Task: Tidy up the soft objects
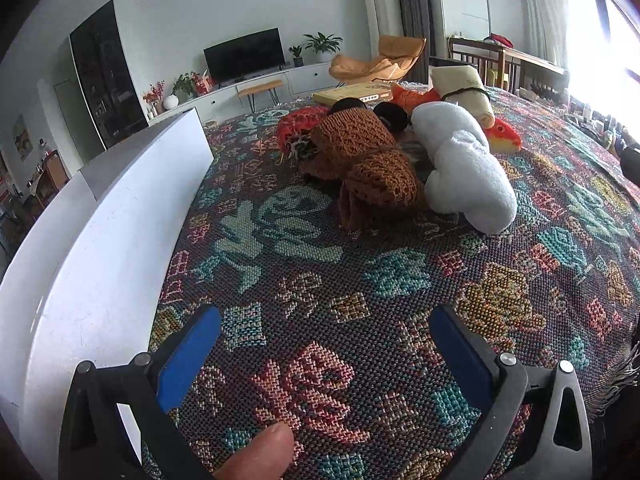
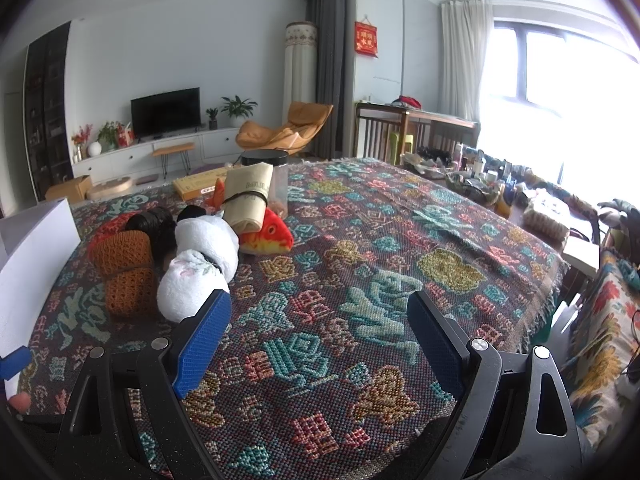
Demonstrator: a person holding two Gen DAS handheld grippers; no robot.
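Note:
A pile of soft things lies on the patterned tablecloth: a brown knitted roll tied with cord, a white fluffy towel roll, a red-orange plush fish, a cream rolled cloth and a red knitted item. The right wrist view shows the brown roll, white roll, fish and cream roll. My left gripper is open and empty, well short of the pile. My right gripper is open and empty, right of the white roll.
A white box stands along the left side of the table, also in the right wrist view. A flat yellow box and a clear jar with black lid stand behind the pile. Clutter lines the right edge.

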